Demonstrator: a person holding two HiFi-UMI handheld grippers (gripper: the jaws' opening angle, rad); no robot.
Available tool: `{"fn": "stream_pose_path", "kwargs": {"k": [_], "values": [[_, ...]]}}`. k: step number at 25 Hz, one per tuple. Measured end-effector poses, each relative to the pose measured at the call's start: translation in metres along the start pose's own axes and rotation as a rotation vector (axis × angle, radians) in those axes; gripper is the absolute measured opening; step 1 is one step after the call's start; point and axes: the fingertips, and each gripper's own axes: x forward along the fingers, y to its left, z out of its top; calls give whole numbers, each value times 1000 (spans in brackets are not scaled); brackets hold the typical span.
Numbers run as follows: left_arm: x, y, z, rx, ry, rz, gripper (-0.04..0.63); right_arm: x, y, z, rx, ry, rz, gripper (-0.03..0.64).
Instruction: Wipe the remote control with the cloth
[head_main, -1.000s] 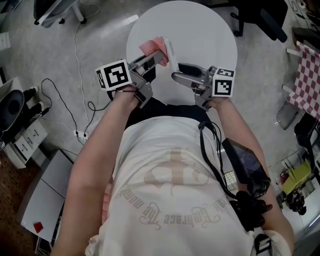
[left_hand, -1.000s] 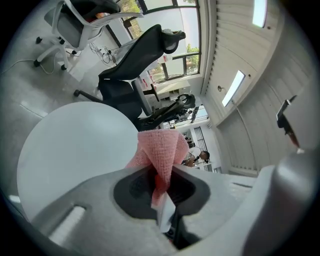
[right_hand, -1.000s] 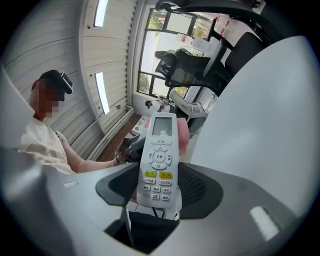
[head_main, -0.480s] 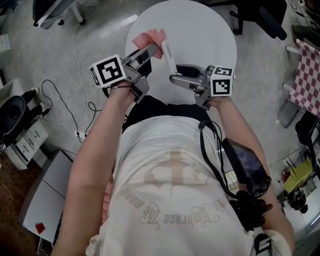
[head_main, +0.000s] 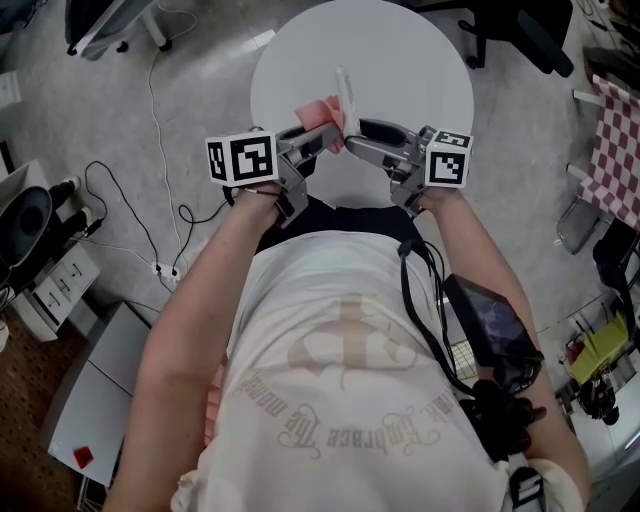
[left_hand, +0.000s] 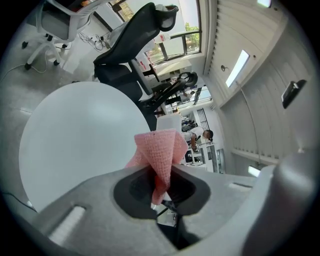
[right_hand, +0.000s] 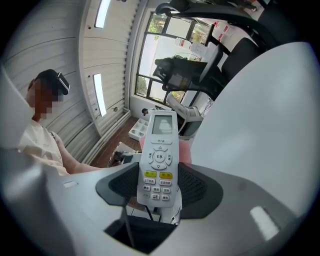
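Grey office floor w/ a loose cable (head_main: 152, 110) at upper left of head view; round white table (head_main: 420, 60) at top centre. Both grippers are held over the table's near edge, tips meeting at upper centre of frame.

L gripper (head_main: 322, 138): jaws clamped on pink cloth (head_main: 320, 110), pinched at a lower fold. Rest of cloth fans out past the tips (left gripper view).

R gripper (head_main: 362, 142): jaws closed on white remote control (head_main: 346, 95), gripped at the keypad end. Screen end projects past the tips, buttons facing the camera (right gripper view).

Cloth sits against the remote's back side; pink shows just right of the remote body in right gripper view. Black chair (left_hand: 135, 35) stands beyond the table, upper centre of left gripper view.
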Motion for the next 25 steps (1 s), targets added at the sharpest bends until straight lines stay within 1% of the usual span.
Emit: {"fn": "stream_pose_path", "kwargs": {"k": [3, 6, 11, 14, 17, 20, 22, 25], "values": [[6, 1, -16, -13, 74, -14, 32, -5, -5, 4, 14, -38, -20, 255], [11, 2, -32, -14, 138, -10, 32, -10, -13, 7, 28, -70, -52, 255], [14, 5, -43, -8, 162, 7, 34, -18, -31, 9, 37, -101, -124, 255], [14, 8, -48, -1, 170, 22, 34, -28, -48, 10, 22, -95, -206, 255], [12, 12, -51, 8, 173, 42, 32, -37, -66, 10, -7, -60, -315, 255], [10, 15, -54, 19, 168, 65, 34, -43, -80, 9, -48, -3, -414, 255], [9, 19, -54, 23, 163, 80, 34, -44, -89, 6, -92, 57, -476, 255], [8, 23, -53, 27, 151, 97, 34, -44, -100, -2, -178, 179, -565, 255]]}}
